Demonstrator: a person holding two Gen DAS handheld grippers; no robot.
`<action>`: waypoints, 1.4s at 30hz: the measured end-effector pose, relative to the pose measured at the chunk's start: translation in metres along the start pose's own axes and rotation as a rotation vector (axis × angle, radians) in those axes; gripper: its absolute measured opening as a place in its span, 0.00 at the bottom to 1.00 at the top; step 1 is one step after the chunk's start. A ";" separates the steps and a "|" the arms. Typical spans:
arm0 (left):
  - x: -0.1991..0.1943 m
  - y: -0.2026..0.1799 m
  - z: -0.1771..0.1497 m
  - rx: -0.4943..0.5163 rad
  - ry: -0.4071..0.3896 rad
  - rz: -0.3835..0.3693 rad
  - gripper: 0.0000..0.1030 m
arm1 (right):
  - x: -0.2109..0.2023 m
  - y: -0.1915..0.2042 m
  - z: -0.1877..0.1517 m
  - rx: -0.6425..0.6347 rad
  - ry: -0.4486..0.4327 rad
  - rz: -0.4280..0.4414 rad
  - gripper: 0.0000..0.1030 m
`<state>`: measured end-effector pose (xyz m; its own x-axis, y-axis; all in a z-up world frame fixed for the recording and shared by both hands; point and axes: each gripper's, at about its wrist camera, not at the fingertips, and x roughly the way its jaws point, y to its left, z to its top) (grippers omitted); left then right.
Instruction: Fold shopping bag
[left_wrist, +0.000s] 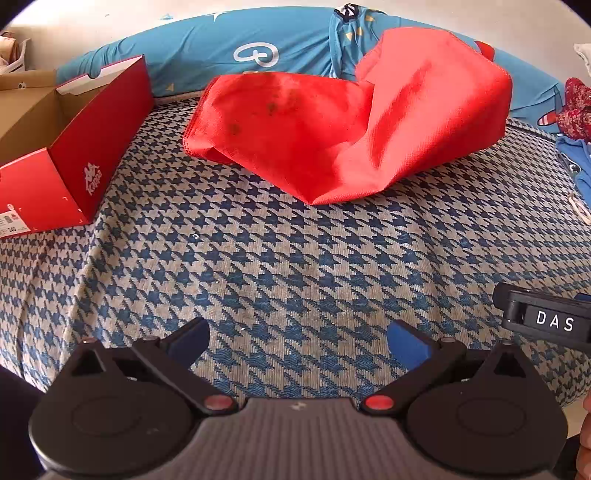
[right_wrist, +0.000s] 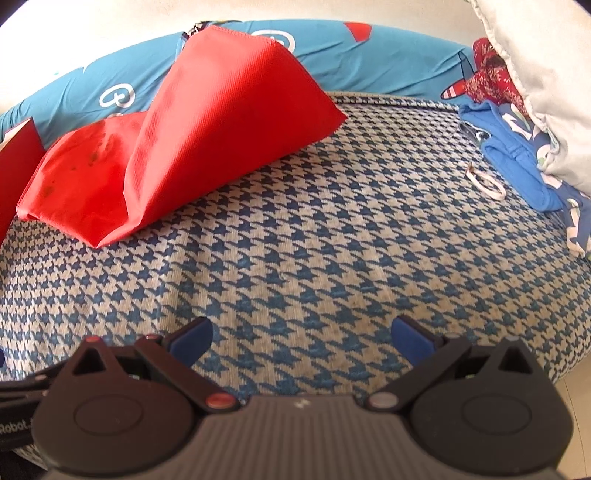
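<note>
Woven houndstooth cover (left_wrist: 258, 258) bears a crumpled, matte red bag (left_wrist: 351, 122).

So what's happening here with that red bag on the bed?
A person holds a two-finger gripper in each hand, about to fold the red shopping bag. The bag lies crumpled and partly propped up on the houndstooth bedcover, beside an open red shoebox. Both the left gripper and right gripper are open and empty, short of the bag. Nothing has been folded yet.
</note>
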<state>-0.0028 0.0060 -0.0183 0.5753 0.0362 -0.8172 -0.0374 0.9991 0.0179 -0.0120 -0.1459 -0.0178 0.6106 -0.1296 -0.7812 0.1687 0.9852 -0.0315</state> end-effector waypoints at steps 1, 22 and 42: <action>0.000 -0.001 0.000 0.005 -0.001 0.008 1.00 | 0.000 0.001 0.000 -0.004 0.000 0.001 1.00; 0.000 -0.005 -0.006 0.034 0.003 0.012 1.00 | -0.004 0.004 0.001 -0.059 -0.006 0.003 1.00; -0.002 -0.010 -0.009 0.057 0.021 -0.021 1.00 | -0.004 0.013 -0.001 -0.085 -0.025 -0.014 1.00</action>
<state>-0.0114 -0.0047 -0.0222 0.5579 0.0155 -0.8298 0.0216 0.9992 0.0332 -0.0127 -0.1329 -0.0159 0.6283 -0.1448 -0.7644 0.1113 0.9892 -0.0958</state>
